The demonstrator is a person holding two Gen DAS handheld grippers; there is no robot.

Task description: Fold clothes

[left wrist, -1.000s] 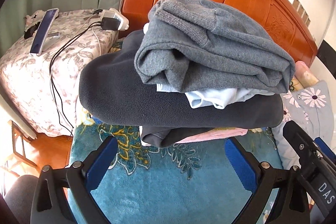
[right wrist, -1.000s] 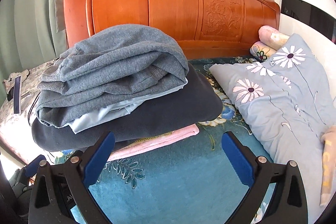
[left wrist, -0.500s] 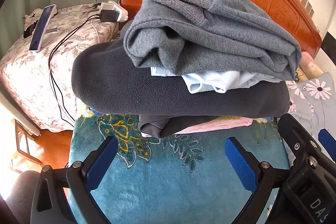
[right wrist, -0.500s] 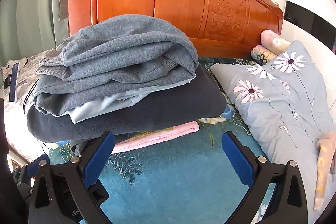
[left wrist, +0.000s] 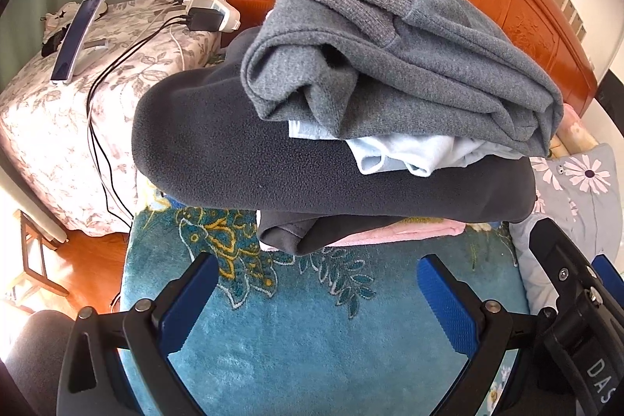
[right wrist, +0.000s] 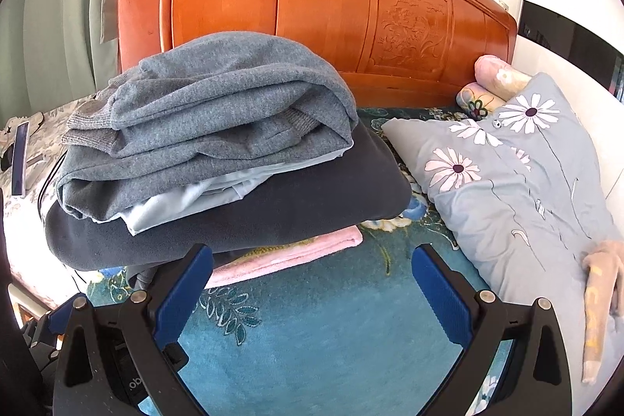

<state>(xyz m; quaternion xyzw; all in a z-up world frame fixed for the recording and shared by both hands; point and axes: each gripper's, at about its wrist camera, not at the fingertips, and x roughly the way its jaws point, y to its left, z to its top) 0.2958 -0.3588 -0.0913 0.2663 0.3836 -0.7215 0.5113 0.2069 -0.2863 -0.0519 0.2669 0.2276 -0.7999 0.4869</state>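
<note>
A stack of folded clothes sits on the teal bed blanket [left wrist: 312, 338]. From the top it holds a grey sweater [left wrist: 409, 65], a pale blue garment [left wrist: 409, 154], a dark fleece [left wrist: 241, 151] and a pink piece [left wrist: 409, 231] at the bottom. The stack also shows in the right wrist view, with the sweater [right wrist: 218, 112], the fleece [right wrist: 312, 205] and the pink piece [right wrist: 288, 256]. My left gripper [left wrist: 312, 299] is open and empty just in front of the stack. My right gripper [right wrist: 312, 283] is open and empty, its left finger [right wrist: 187, 283] close to the pink edge.
An orange wooden headboard [right wrist: 312, 6] stands behind the stack. A flowered grey pillow [right wrist: 518, 174] lies to the right. A floral-covered bedside stand [left wrist: 58, 112] on the left carries a phone [left wrist: 78, 38], chargers [left wrist: 206, 14] and hanging cables.
Both grippers have moved closer to the stack, which now looks larger in both views. The clothes have not moved. Both stay open.
</note>
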